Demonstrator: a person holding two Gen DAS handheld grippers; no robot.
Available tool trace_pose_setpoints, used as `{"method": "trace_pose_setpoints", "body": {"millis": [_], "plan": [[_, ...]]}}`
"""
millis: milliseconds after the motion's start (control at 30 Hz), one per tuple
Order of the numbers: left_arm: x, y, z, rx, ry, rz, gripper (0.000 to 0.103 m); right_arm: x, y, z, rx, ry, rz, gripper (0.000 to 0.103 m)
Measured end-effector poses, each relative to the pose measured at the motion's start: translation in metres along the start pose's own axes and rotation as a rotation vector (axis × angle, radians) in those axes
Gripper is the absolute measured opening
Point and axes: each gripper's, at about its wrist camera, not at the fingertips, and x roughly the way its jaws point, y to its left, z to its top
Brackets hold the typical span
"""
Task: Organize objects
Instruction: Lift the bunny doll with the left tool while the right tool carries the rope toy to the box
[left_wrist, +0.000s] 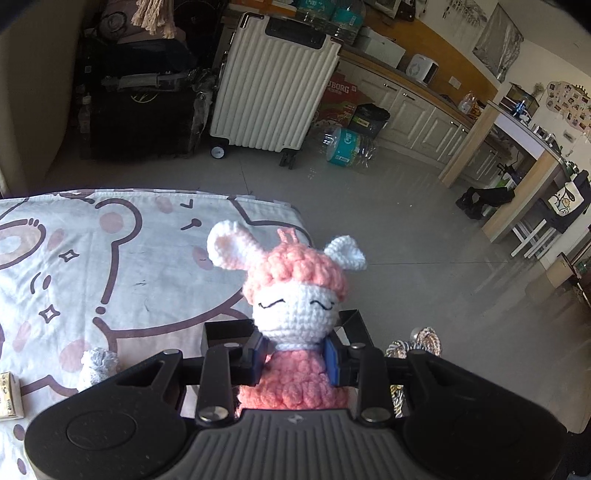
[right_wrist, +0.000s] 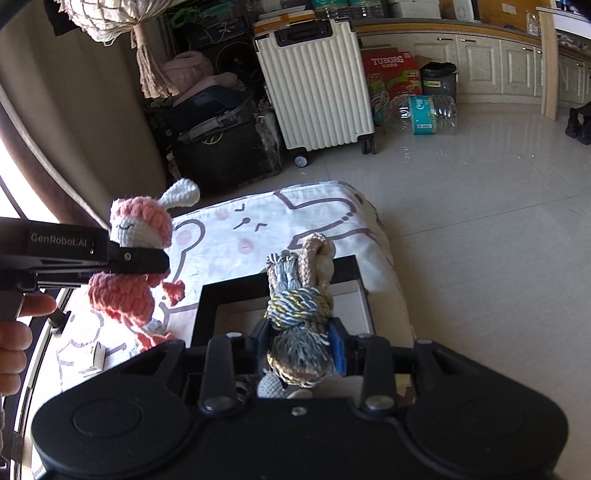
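- Left gripper (left_wrist: 295, 360) clamps the crocheted pink bunny (left_wrist: 295, 295) at its neck, lifted above the cartoon blanket (left_wrist: 110, 277).
- Right gripper (right_wrist: 301, 349) pinches a knotted rope tassel (right_wrist: 301, 295) over what looks like a black box (right_wrist: 207, 306).

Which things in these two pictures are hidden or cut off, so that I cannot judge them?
- Left wrist view: the crochet doll has its lower body hidden behind the left claw.
- Left wrist view: the small box is cut by the left edge; its print is too small to read.
- Right wrist view: the black tray has its floor mostly hidden by the rope tassel and the right claw.
- Right wrist view: the grey crochet piece is mostly covered by the tassel fringe.
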Motion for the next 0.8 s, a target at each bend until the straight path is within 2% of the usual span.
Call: {"method": "trace_pose_setpoints", "body": {"millis": [167,300,500,700,800], "plan": [[0.025,-0.005,-0.001,-0.033,-0.038,-0.024,0.034,0.002,-0.013,-0.004,0.024,0.003,-0.007,0.035],[0.047,-0.012,-0.009,-0.015,-0.067,-0.030,0.034,0.006,-0.017,-0.007,0.033,0.006,-0.006,0.035],[0.082,-0.009,-0.029,-0.029,-0.026,-0.035,0.034,0.011,-0.020,-0.009,0.036,0.019,-0.004,0.035],[0.110,0.003,-0.038,-0.129,0.000,-0.048,0.034,0.016,-0.022,-0.012,0.030,0.039,-0.008,0.035],[0.116,0.005,-0.039,-0.142,-0.006,-0.061,0.034,0.019,-0.024,-0.014,0.029,0.051,-0.011,0.035]]}}
